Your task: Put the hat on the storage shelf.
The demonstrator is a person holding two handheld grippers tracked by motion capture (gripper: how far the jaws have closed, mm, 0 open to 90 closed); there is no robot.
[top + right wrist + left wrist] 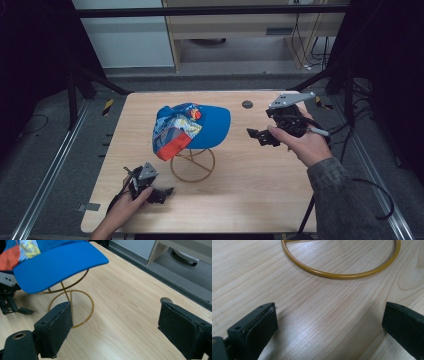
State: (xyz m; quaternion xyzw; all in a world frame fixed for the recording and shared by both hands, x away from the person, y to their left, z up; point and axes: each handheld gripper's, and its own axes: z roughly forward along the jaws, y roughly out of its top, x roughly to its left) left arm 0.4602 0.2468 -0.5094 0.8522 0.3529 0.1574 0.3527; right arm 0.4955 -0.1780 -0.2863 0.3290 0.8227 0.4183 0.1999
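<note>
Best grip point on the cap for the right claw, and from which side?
Probably the flat blue brim. The cap sits on a gold wire stand with the brim jutting free toward the right claw, clear of the table and the wire. Come in level from that side, open jaws above and below the brim edge. The crown looks soft and rounded, so a worse hold.

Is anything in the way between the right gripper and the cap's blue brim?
No, nothing visible. The right gripper hovers open just right of the cap, and only bare table lies between its jaws and the brim. The gold stand sits lower, under the cap.
</note>
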